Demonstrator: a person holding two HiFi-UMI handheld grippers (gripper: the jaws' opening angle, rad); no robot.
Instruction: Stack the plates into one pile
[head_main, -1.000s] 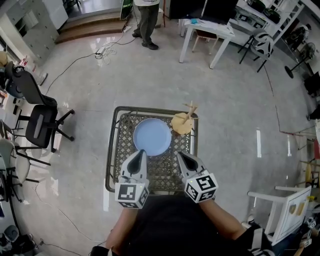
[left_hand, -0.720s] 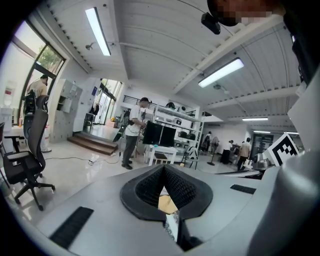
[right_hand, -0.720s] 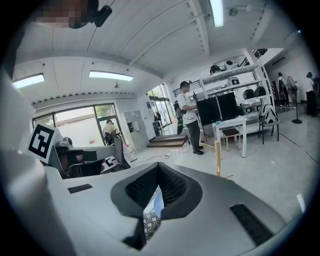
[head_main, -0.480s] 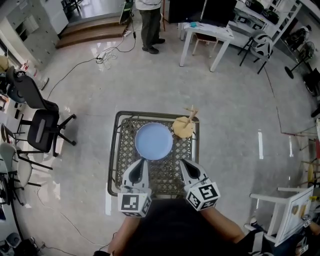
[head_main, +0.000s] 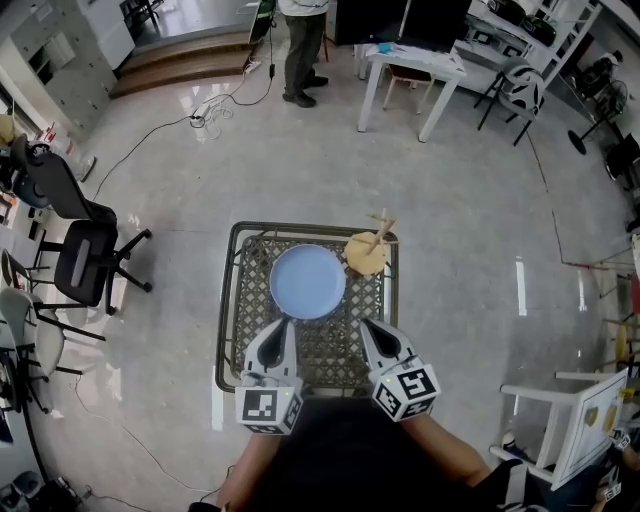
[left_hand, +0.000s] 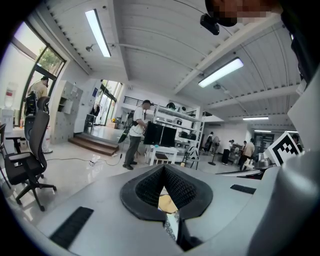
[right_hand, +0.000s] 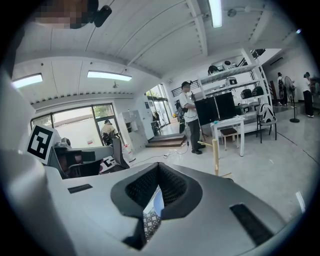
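A round blue plate (head_main: 307, 282) lies in the middle of a small metal lattice table (head_main: 232, 300). At the far right corner of the table sits a tan plate (head_main: 366, 253) with wooden sticks rising from it. My left gripper (head_main: 284, 325) and right gripper (head_main: 366, 326) hover side by side over the near part of the table, short of the blue plate, both shut and empty. In the left gripper view the shut left gripper (left_hand: 164, 171) shows a sliver of the tan plate (left_hand: 167, 202). Past the shut right gripper (right_hand: 159, 173) in the right gripper view, a strip of the blue plate (right_hand: 156, 200) shows.
Black office chairs (head_main: 85, 255) stand to the left of the table. A person (head_main: 300, 40) stands at the far side of the room beside a white desk (head_main: 415, 65). A cable (head_main: 160, 120) trails over the glossy floor. A white frame (head_main: 560, 410) stands at the right.
The head view has shifted slightly. The grippers and both plates keep their places.
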